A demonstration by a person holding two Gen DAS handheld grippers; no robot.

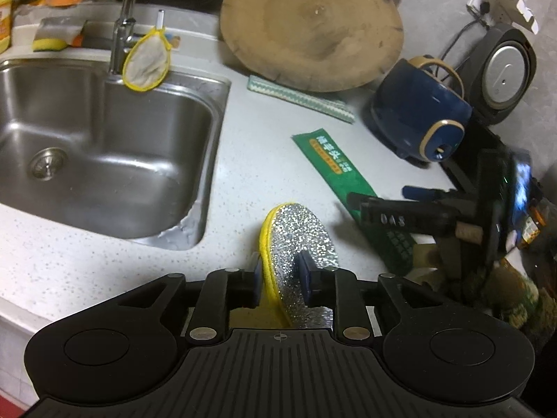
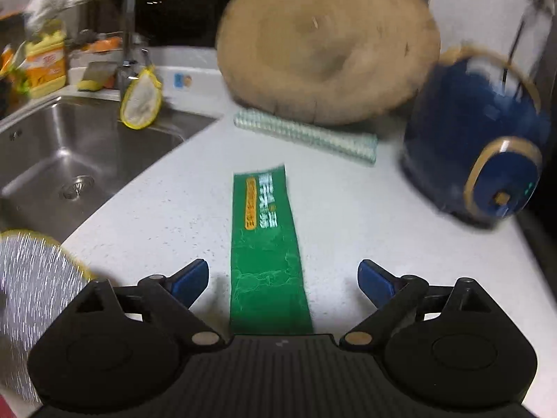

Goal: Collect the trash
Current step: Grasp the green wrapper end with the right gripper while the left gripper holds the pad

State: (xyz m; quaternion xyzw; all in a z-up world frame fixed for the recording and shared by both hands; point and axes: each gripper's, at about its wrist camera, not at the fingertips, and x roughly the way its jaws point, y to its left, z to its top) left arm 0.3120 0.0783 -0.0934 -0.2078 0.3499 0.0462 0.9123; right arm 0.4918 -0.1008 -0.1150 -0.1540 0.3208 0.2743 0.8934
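A long green wrapper lies flat on the white counter. My right gripper is open wide over its near end, one blue pad on each side, neither touching it. In the left wrist view the right gripper reaches in from the right above the wrapper. A round silver scrub pad with a yellow rim stands slanted between the fingers of my left gripper. The jaws are partly apart and the pad sits loosely between them.
A steel sink with a faucet fills the left. A round wooden board leans at the back, with a striped cloth at its foot. A blue appliance and a grey cooker stand right.
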